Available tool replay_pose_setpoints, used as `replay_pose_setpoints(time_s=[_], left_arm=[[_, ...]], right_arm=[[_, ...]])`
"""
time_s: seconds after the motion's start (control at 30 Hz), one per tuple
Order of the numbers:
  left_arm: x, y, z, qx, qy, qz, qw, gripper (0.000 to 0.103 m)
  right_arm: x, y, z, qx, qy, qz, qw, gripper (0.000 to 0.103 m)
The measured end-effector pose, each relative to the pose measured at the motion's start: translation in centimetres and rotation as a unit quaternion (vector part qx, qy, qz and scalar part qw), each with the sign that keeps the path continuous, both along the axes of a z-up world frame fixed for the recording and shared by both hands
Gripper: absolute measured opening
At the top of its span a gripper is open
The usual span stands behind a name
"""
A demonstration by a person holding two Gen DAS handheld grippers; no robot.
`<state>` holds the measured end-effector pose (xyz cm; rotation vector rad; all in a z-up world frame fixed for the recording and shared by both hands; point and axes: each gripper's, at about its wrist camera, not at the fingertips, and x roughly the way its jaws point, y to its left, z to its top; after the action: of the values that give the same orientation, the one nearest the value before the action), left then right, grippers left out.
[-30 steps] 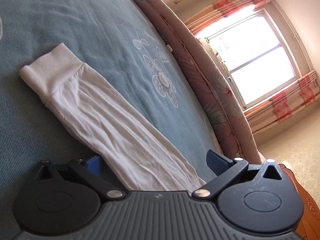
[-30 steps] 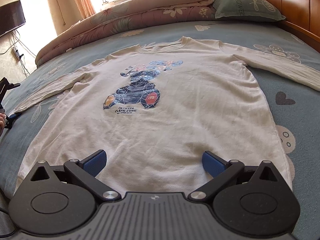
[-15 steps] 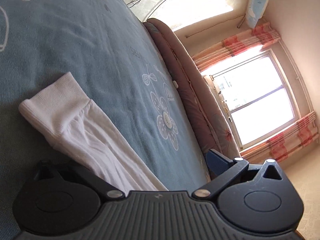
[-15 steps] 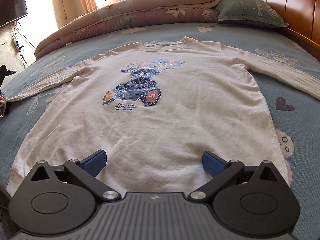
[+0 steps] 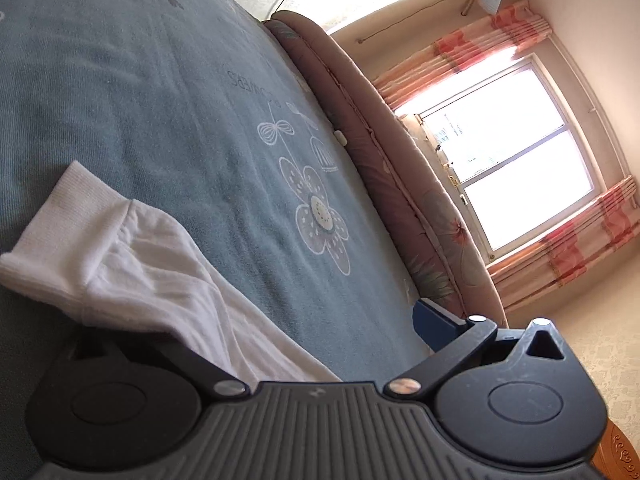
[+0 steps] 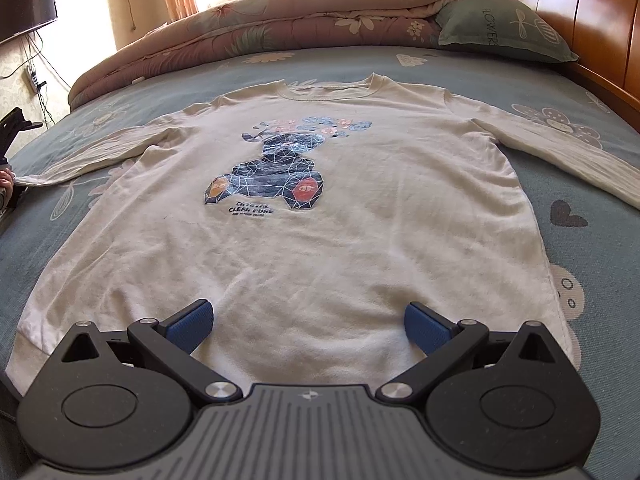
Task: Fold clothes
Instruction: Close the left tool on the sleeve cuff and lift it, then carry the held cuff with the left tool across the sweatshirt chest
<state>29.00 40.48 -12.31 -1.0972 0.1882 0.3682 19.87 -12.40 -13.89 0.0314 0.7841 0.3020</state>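
A white long-sleeved shirt (image 6: pixel 320 240) with a dark bear print lies face up and flat on the blue bed sheet (image 6: pixel 580 248), both sleeves spread out. My right gripper (image 6: pixel 308 326) hovers open just above the shirt's hem, with nothing between its blue pads. In the left wrist view the shirt's sleeve (image 5: pixel 168 280) and ribbed cuff (image 5: pixel 68 216) drape over the left finger, which is hidden. The other finger (image 5: pixel 436 322) stands far out, so my left gripper (image 5: pixel 280 320) is open around the sleeve near the cuff. A person's hand (image 6: pixel 6 180) shows at that cuff.
A rolled floral quilt (image 6: pixel 280 28) lies along the far side of the bed, with a green pillow (image 6: pixel 504 28) against the wooden headboard (image 6: pixel 580 4). Behind are a bright window (image 5: pixel 508 156), curtains and a wall-mounted TV (image 6: pixel 24 4) with cables.
My left gripper has slid along the sleeve toward the cuff, and the sleeve now covers its left finger. The right gripper has tilted and drawn back a little, staying open.
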Motion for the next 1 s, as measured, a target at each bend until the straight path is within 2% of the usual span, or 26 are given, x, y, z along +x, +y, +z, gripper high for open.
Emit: replay_pose_setpoints(time_s=[0.23, 0.47, 1.0], left_arm=[[0.2, -1.0, 2.7, 0.009, -0.035, -0.033, 0.9988, 0.102], [1.2, -2.9, 5.6, 0.01, -0.045, -0.074, 0.9962, 0.102], [6.6, -11.3, 12.8, 0.026, -0.029, -0.17, 0.9846, 0.102]], right_arm=[[-0.1, 0.0, 0.1, 0.002, 0.002, 0.0, 1.0, 0.103], [-0.2, 0.1, 0.2, -0.002, 0.005, 0.002, 1.0, 0.103], [-1.1, -1.9, 0.9, 0.044, 0.024, 0.02, 0.999, 0.103]])
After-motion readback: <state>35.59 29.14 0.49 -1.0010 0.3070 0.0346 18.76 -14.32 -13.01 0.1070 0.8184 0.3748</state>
